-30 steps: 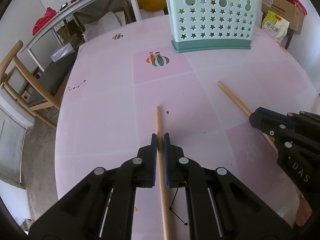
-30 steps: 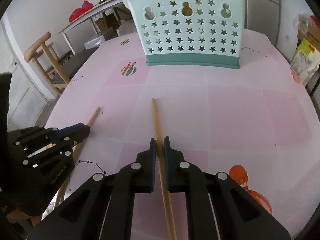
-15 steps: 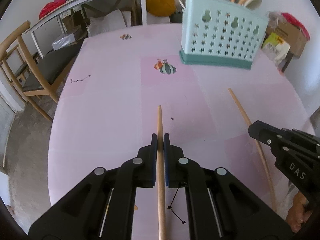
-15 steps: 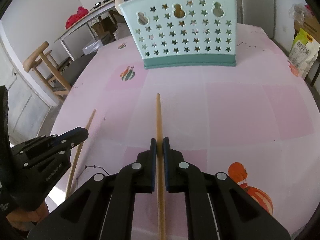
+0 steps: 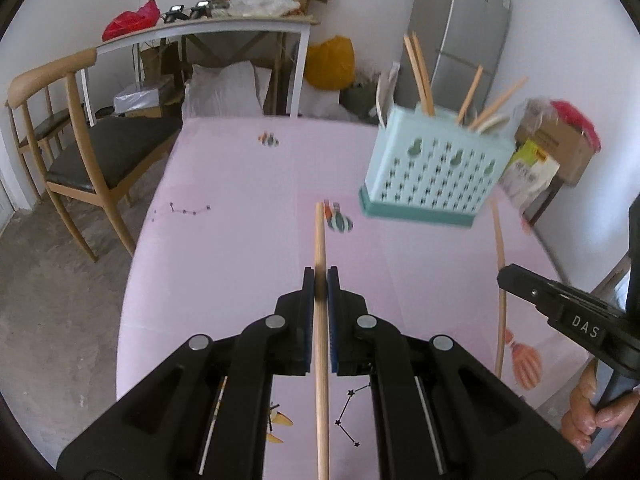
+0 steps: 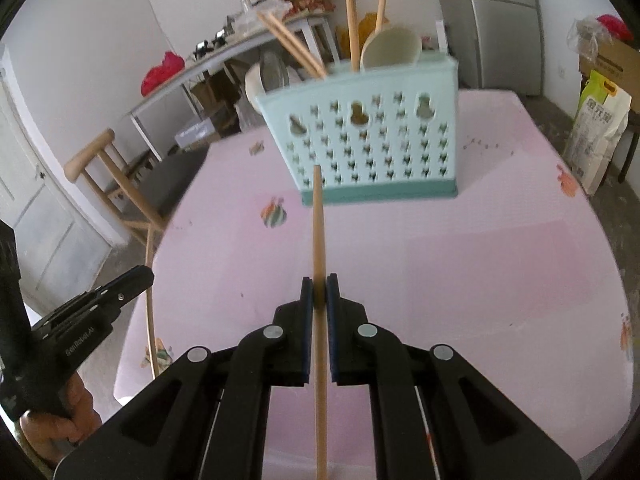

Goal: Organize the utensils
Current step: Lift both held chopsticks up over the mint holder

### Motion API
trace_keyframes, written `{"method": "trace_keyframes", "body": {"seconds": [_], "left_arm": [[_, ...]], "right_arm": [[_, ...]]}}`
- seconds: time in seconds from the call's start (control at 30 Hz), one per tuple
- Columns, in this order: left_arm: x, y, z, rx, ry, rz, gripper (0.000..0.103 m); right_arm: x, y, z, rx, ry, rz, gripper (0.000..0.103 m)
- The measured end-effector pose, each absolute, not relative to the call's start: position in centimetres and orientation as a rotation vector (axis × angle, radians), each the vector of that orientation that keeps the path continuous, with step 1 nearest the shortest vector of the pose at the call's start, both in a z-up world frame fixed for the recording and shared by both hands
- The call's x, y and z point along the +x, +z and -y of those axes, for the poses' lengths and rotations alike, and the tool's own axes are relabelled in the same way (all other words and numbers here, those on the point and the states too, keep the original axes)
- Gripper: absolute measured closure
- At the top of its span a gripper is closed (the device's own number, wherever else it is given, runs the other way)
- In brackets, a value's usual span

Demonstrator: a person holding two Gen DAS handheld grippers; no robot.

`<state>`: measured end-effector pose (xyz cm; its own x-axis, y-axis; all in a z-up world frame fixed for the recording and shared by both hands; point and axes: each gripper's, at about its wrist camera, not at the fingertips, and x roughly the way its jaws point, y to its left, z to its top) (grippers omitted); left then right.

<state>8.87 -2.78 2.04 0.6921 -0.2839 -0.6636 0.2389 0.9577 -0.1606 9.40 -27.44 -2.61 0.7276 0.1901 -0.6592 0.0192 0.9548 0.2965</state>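
Both tools are pinching a wooden stick each: left tool (image 5: 321, 276) is clamped on the left chopstick (image 5: 320, 240), right tool (image 6: 319, 284) clamped on the right chopstick (image 6: 319, 220), each stick running straight out ahead between the pads. Change vs a second ago: both sticks lay on the pink desk (image 5: 240, 260) with the tools down around them; now both are lifted clear and the views sit higher, with the rack's top and contents in frame where only its front wall showed before. So pick-up looks done on both sides, and I'd judge we're in the carry phase toward the rack. From the left view the right tool's stick crosses in front of the rack's right corner; from the right view the left tool sits low left with its stick angling up past the desk edge. Further out, the pale green star-punched utensil rack (image 6: 372, 140) stands upright toward the far side of the desk. Already in it: several wooden sticks (image 6: 296, 48) leaning at mixed angles, plus a cream ladle-like bowl (image 6: 390, 48) poking over the rim. Which compartment holds what: can't tell from here.
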Motion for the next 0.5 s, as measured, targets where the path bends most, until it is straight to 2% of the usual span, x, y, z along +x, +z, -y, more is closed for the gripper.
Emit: {"method": "trace_keyframes", "body": {"seconds": [0.5], "left_arm": [[9.1,14.2,3.1,-0.185,-0.44,-0.449,0.098]], "right_arm": [[6.4,2.1,32.8,0.4,0.131,-0.6,0.096]]}}
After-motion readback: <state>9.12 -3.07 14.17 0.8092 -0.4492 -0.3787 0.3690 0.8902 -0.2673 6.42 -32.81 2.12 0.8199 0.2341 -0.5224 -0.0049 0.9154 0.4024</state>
